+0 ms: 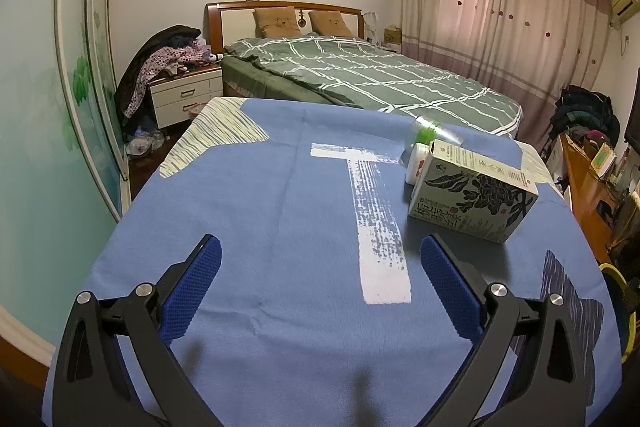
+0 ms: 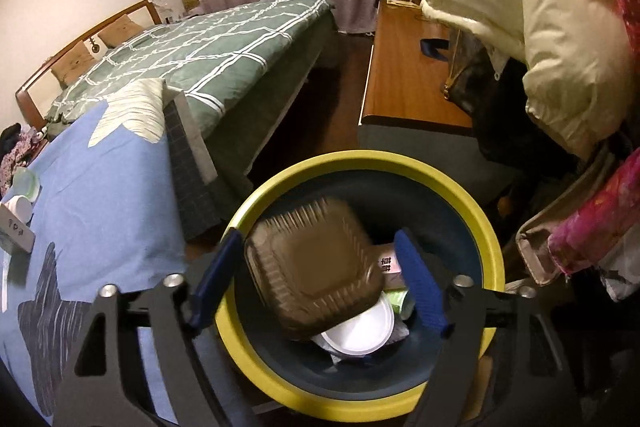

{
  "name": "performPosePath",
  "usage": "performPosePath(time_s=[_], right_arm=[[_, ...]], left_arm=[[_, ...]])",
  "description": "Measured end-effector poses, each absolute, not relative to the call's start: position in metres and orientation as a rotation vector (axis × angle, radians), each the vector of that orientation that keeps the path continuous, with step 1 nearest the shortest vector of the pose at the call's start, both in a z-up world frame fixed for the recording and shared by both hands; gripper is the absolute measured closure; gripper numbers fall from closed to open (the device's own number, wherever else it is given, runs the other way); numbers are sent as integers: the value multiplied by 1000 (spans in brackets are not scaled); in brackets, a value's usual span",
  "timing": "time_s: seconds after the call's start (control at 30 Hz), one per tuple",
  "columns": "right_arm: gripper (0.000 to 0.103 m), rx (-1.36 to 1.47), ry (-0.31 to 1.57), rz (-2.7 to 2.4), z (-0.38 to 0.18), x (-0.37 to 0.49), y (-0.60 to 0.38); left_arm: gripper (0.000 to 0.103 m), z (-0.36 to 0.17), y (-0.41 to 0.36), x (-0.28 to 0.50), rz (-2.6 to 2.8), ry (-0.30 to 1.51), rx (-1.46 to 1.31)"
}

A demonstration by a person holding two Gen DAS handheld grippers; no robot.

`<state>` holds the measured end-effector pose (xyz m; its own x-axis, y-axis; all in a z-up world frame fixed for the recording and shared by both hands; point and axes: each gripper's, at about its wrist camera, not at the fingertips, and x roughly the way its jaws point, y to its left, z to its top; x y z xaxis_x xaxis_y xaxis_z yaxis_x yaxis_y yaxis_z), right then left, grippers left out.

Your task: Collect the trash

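Bedroom scene: green plaid-quilted bed (image 1: 360, 75) fills the far side, with a strip of dark wood floor (image 2: 332, 99) between it and an orange wooden desk (image 2: 404, 75). Up close, a table under a blue cloth with white tape marks (image 1: 280, 207) has plenty of bare room across its left and middle; its right edge sits just beside a round bin with a yellow rim and dark blue inside (image 2: 472, 211). Bin holds a brown ribbed plastic clamshell box (image 2: 316, 267), blurred, lying tilted on top of a white round lid (image 2: 360, 331) and some paper scraps. Right gripper (image 2: 320, 275) hangs over the bin mouth, fingers spread apart either side of the clamshell, pads not pressing on it. Left gripper (image 1: 320, 283) hovers over bare cloth, fingers wide apart, nothing between. Still on the table near the far right corner: a dark-printed cardboard tea carton (image 1: 472, 199) lying on its side, a white plastic jar (image 1: 418, 163) touching it, a clear cup with green band (image 1: 430, 131) behind.
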<state>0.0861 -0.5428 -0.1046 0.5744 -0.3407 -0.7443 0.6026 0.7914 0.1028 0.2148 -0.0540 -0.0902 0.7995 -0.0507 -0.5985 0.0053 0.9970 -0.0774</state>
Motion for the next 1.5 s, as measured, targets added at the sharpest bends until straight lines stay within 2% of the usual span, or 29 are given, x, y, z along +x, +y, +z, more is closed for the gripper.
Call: performPosePath(time_s=[0.4, 0.77, 1.1, 1.5], right_arm=[[25, 341, 753, -500, -88, 105, -517], [25, 206, 733, -195, -58, 197, -396], [24, 184, 810, -80, -70, 260, -332], [24, 84, 801, 60, -70, 247, -271]], left_arm=[[5, -91, -56, 215, -33, 645, -68], [5, -90, -55, 213, -34, 634, -73], [5, -84, -50, 207, -39, 620, -92], [5, -77, -32, 205, 18, 601, -144]])
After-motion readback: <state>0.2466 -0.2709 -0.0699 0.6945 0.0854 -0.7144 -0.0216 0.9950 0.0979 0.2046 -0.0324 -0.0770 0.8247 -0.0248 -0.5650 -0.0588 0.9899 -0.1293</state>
